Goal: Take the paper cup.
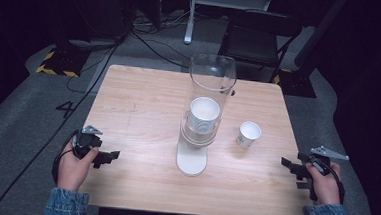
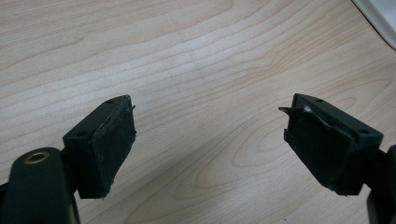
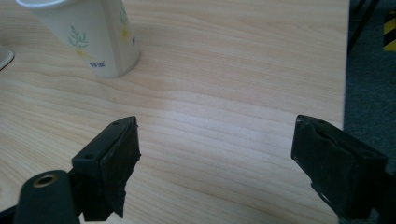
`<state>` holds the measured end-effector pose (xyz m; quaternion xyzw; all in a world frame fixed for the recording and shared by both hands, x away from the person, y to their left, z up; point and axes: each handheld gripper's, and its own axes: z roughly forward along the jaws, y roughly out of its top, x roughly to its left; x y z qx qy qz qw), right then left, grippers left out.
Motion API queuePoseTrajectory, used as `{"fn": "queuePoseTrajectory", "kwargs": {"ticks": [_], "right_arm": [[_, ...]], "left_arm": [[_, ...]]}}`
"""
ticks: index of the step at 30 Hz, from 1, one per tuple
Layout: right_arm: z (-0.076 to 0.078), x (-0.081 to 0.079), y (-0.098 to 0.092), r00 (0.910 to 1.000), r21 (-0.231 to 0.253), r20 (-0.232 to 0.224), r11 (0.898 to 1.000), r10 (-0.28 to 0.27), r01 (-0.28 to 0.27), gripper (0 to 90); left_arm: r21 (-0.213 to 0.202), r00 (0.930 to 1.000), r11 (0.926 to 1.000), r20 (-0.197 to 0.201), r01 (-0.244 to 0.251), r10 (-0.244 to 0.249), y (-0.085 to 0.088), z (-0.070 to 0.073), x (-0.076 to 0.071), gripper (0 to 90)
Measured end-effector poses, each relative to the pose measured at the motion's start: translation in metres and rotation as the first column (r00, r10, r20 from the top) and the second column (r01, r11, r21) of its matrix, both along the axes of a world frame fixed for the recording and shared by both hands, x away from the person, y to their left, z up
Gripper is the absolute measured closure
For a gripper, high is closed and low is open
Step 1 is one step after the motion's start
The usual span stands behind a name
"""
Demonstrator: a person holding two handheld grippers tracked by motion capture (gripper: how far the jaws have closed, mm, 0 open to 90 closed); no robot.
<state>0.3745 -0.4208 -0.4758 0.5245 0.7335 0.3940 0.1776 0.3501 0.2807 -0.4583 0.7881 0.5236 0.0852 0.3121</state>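
Paper cups are sitting in two places on the wooden counter (image 1: 143, 104): one loose paper cup (image 1: 248, 134) is standing upright to the right of the clear cup dispenser (image 1: 204, 113), and a stack of cups (image 1: 203, 116) is resting inside its transparent tube. The left gripper (image 1: 106, 157) is hovering near the counter's left front edge with its fingers (image 2: 112, 144) spread wide over bare wood. The right gripper (image 1: 291, 166) is waiting at the right front edge, fingers (image 3: 116, 163) also spread and holding nothing, with the loose cup ahead of it (printed with a small leaf motif). That cup is probably very light and thin-walled, so it is likely to crush or tip under a hard squeeze; a gentle grip across the mid-wall looks safest.
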Motion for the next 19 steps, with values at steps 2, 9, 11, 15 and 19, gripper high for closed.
{"fn": "queuePoseTrajectory", "kwargs": {"ticks": [2, 9, 11, 15, 19], "right_arm": [[-0.004, 0.002, 0.002, 1.0, -0.01, -0.001, 1.0, 0.004, -0.004, 15.8], [-0.015, 0.007, 0.011, 0.9997, -0.073, 0.023, 0.997, -0.002, 0.004, 15.8], [-0.017, 0.008, 0.013, 0.9998, -0.088, 0.018, 0.996, 0.004, -0.003, 15.8], [-0.02, 0.01, 0.015, 0.9998, -0.097, 0.019, 0.995, 0.005, -0.003, 15.8], [-0.022, 0.01, 0.017, 0.9998, -0.102, 0.011, 0.995, 0.015, -0.014, 15.8]], "left_arm": [[0.001, 1.0, 1.0, -0.003, -0.004, 0.004, 0.001, -0.003, 0.001, 16.3], [0.009, 0.9996, 0.9997, -0.02, -0.022, 0.022, 0.006, -0.013, 0.003, 16.6], [0.016, 0.9996, 0.9997, -0.021, -0.021, 0.021, 0.006, -0.014, 0.004, 16.8], [0.012, 0.9997, 0.9998, -0.018, -0.015, 0.015, 0.004, -0.014, 0.004, 16.8], [0.015, 0.9997, 0.9998, -0.019, -0.014, 0.014, 0.004, -0.014, 0.004, 16.8]]}}
